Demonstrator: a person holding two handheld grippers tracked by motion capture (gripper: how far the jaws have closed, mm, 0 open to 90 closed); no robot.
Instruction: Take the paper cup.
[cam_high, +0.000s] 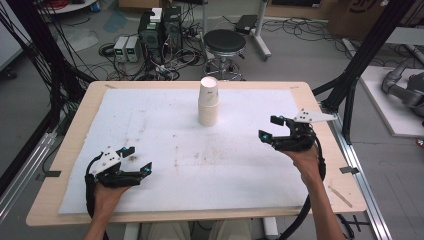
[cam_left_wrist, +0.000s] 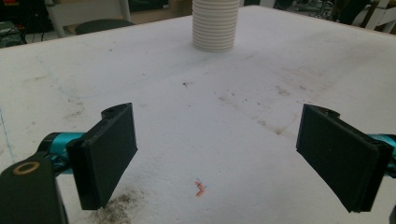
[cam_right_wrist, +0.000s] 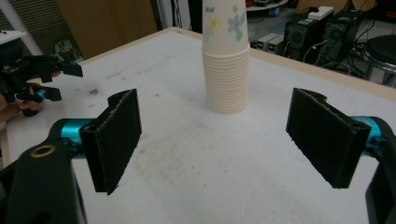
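Cup stack (cam_high: 208, 101) alone blocks mat (cam_high: 150, 125).

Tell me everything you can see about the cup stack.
The cup stack is a tall column of nested paper cups, cream-white, set upside down so the many rims form ridged bands at its base. The top cup carries a printed flower pattern in blue, yellow and green. It stands upright on the white mat, toward the table's far middle. Nothing else touches it; both grippers are well clear.

Lab; computer towers (cam_high: 161, 31), cable tangle (cam_high: 175, 60) on floor; black frame struts (cam_high: 367, 50)
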